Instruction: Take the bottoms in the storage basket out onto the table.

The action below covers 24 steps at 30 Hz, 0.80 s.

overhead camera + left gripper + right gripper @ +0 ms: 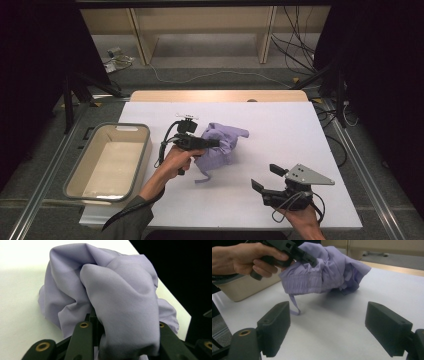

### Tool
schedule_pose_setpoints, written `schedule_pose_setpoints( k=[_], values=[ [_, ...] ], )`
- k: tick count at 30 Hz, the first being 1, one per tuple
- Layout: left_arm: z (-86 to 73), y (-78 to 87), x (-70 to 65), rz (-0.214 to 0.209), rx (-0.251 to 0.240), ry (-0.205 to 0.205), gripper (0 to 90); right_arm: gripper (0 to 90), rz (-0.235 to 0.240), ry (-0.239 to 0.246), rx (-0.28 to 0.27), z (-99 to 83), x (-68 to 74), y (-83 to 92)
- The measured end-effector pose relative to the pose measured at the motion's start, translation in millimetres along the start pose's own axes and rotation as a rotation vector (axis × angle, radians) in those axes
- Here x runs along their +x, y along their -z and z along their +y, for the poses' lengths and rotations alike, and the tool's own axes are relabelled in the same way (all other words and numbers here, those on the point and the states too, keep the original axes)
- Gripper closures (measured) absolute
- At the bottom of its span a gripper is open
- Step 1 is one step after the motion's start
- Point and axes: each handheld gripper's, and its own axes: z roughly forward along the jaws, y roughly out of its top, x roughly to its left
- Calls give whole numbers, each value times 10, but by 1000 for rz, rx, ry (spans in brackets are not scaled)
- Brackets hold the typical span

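Lifting the lilac garment point(220, 145) off the bench point(280, 150).
Left gripper point(214, 143) has its jaws clamped on bunched cloth, mid-bench; right gripper point(265, 179) waits nearby, jaws wide and empty. Likely next: carrying it left into the beige bin point(142, 160), drawstring clearing the rim.

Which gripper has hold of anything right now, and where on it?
The left gripper is shut on the lilac garment, gripping a bunched fold near its elastic waistband. The right gripper holds nothing; its jaws stand open.
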Motion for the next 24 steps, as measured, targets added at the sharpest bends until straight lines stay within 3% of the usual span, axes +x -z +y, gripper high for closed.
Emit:
schedule_pose_setpoints(
  k=[24],
  values=[
    [-130, -166, 112, 52, 29, 17, 659, 212, 0, 4, 2, 0, 3, -6]
  ],
)
